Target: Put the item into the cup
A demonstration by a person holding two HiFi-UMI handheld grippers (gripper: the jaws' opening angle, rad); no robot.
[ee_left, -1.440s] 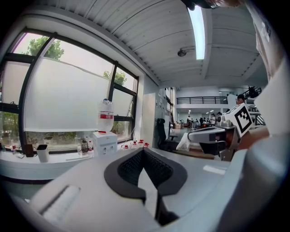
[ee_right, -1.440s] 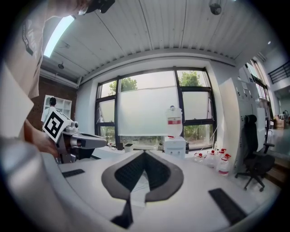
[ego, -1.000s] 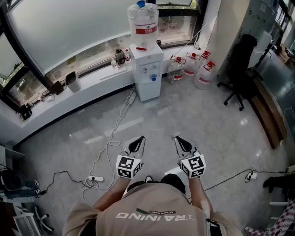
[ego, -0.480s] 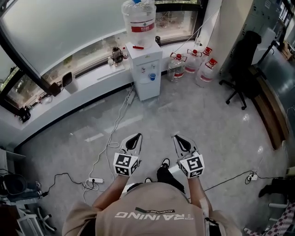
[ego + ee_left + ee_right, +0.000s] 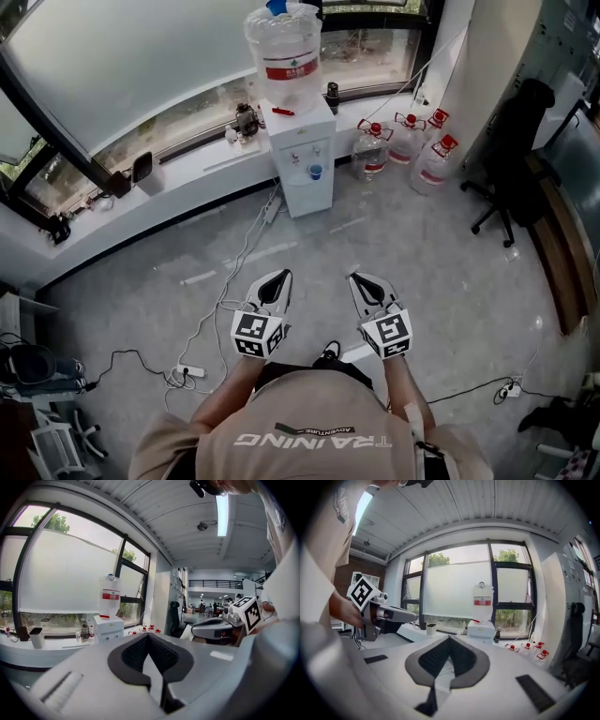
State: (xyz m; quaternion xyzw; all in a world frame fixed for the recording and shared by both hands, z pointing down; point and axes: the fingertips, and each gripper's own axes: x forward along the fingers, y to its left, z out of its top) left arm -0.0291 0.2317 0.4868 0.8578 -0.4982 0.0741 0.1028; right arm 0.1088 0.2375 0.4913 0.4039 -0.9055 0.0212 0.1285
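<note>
Both grippers are held side by side in front of the person, over the grey floor. In the head view my left gripper (image 5: 278,278) and my right gripper (image 5: 360,278) point toward a white water dispenser (image 5: 302,155). A small blue cup (image 5: 316,172) sits in the dispenser's tap recess. Both pairs of jaws are closed with nothing between them, as the left gripper view (image 5: 149,637) and the right gripper view (image 5: 450,640) show. I can make out no loose item to put in a cup. The dispenser (image 5: 108,627) (image 5: 481,629) stands well ahead of both grippers.
A large water bottle (image 5: 284,47) tops the dispenser. Three spare bottles (image 5: 405,145) stand on the floor to its right. A black office chair (image 5: 511,155) is farther right. Cables and a power strip (image 5: 190,371) lie on the floor at left. A pale cup (image 5: 36,637) stands on the window sill (image 5: 187,173).
The person has stepped forward and the view has shifted a little, so the dispenser sits slightly lower. Both grippers stay shut and level in front.
</note>
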